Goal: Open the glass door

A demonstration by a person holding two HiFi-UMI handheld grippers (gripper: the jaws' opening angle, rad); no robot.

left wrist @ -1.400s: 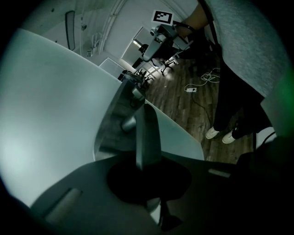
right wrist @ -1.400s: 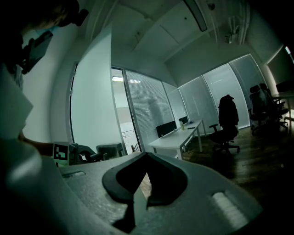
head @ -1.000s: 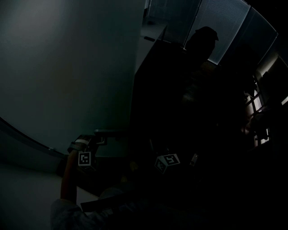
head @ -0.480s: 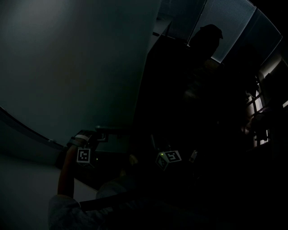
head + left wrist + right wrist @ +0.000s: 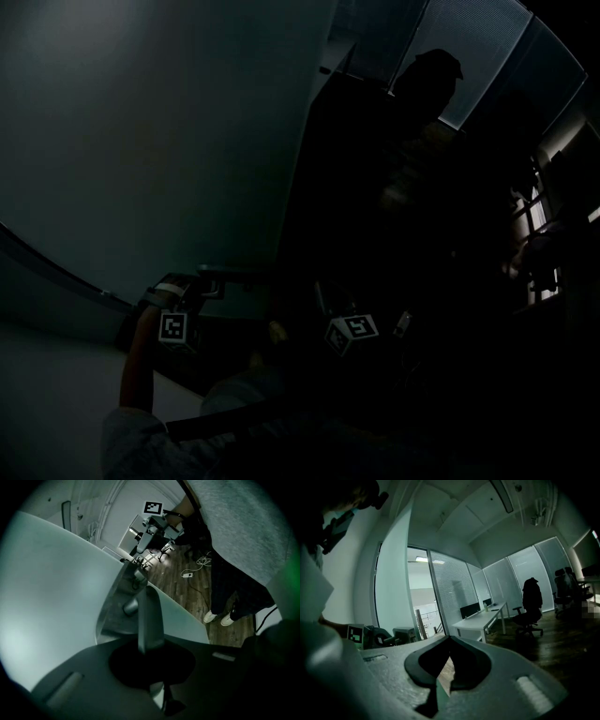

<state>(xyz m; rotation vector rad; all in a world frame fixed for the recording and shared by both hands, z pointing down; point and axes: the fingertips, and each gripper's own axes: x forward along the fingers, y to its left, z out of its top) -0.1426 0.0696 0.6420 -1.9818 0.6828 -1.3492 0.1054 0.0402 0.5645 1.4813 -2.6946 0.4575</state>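
The left gripper (image 5: 159,698), clenched and empty, sits at the door handle (image 5: 150,618) of the glass door (image 5: 56,602). The right gripper (image 5: 443,686) is closed and idle near the handle. The opening seems hardly begun.

Handle (image 5: 149,616) on glass door (image 5: 51,602), between left tongs (image 5: 199,287)

Glass door (image 5: 51,602): frosted pale pane, smooth, matt.
Door handle (image 5: 150,618): brushed metal bar, dull satin sheen.
Mount plate (image 5: 112,611): grey metal, likewise satin.
Floor (image 5: 187,590): dark wood planks, visible grain, low gloss.
Person's garment (image 5: 243,531): grey cloth, soft knit look, matt.
Left hand-held gripper (image 5: 150,641): dark matt plastic shell.
Right hand-held gripper (image 5: 449,638): grey plastic shell, matt, finely grainy, with one ribbed patch.
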